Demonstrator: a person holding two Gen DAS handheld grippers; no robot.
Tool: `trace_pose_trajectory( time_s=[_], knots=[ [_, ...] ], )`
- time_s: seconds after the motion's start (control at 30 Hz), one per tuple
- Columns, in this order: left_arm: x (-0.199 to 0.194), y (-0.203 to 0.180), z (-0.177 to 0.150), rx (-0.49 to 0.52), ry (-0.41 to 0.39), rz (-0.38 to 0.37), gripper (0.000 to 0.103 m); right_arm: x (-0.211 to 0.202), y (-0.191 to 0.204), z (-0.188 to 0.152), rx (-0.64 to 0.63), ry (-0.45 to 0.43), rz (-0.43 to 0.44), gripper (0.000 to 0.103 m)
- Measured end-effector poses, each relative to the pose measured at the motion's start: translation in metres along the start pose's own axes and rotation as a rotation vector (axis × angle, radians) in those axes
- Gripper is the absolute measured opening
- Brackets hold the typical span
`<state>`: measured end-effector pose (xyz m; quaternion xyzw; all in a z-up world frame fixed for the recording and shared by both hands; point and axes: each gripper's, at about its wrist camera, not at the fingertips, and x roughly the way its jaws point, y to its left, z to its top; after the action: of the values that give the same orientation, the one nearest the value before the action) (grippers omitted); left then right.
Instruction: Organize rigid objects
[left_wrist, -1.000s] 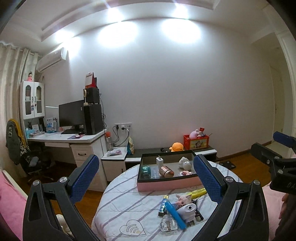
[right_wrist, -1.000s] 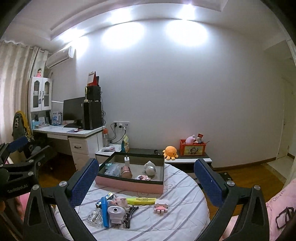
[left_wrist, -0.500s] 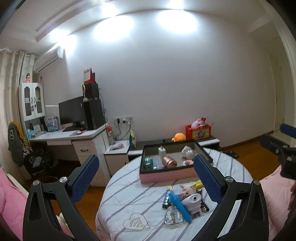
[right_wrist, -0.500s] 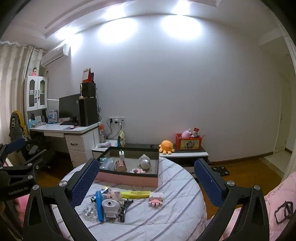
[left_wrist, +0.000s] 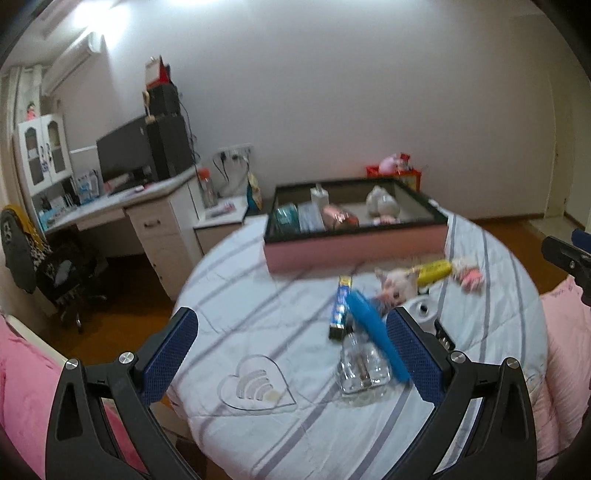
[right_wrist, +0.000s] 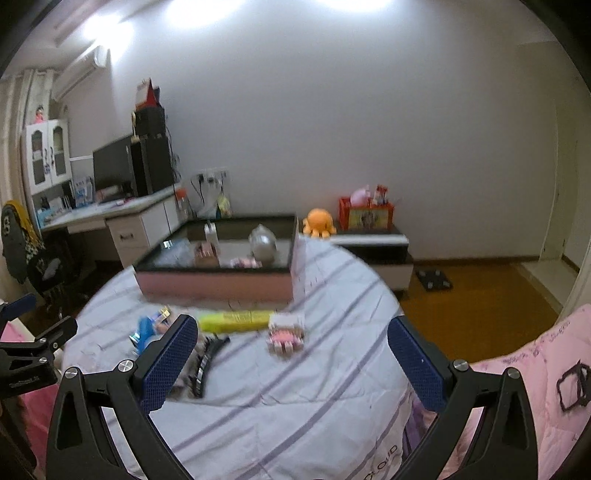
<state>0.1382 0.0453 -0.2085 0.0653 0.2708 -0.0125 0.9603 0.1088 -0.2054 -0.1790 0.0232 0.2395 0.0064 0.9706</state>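
A pink box (left_wrist: 354, 249) (right_wrist: 214, 282) with a dark rim stands at the far side of a round table and holds several small items. In front of it lie a blue tube (left_wrist: 376, 341), a clear glass bottle (left_wrist: 362, 367), a small blue-yellow pack (left_wrist: 341, 306), a pink pig toy (left_wrist: 393, 286), a yellow marker (left_wrist: 432, 271) (right_wrist: 234, 320), a pink block toy (right_wrist: 285, 334) and a black hair clip (right_wrist: 205, 363). My left gripper (left_wrist: 291, 350) hangs open above the near side of the table. My right gripper (right_wrist: 291, 360) is open too, nothing between its fingers.
The table wears a white striped cloth (left_wrist: 258, 306) (right_wrist: 295, 406). Pink bedding (right_wrist: 535, 406) lies to the right and at the left (left_wrist: 22, 387). A desk with a monitor (left_wrist: 122, 155) and a chair (left_wrist: 48, 266) stand at the left wall. A low cabinet (right_wrist: 369, 240) carries an orange plush toy.
Both grippers have tipped down and moved closer to the table, so the objects look larger and lower in view. Both stay open and empty.
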Motion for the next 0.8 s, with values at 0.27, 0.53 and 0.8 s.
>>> trace_pose_trajectory(
  time_s=[0.27, 0.53, 0.8],
  knots=[
    [0.045, -0.02, -0.029, 0.04, 0.143, -0.06, 0.103, 0.04, -0.01, -0.018, 0.016, 0.104, 0.01, 0.103],
    [0.061, -0.022, -0.032, 0.036, 0.182, -0.12, 0.103, 0.068, -0.014, -0.028, 0.023, 0.18, 0.024, 0.103],
    [0.078, -0.015, -0.038, 0.019, 0.233, -0.15, 0.052, 0.097, -0.013, -0.024, 0.006, 0.238, 0.009, 0.103]
  ],
)
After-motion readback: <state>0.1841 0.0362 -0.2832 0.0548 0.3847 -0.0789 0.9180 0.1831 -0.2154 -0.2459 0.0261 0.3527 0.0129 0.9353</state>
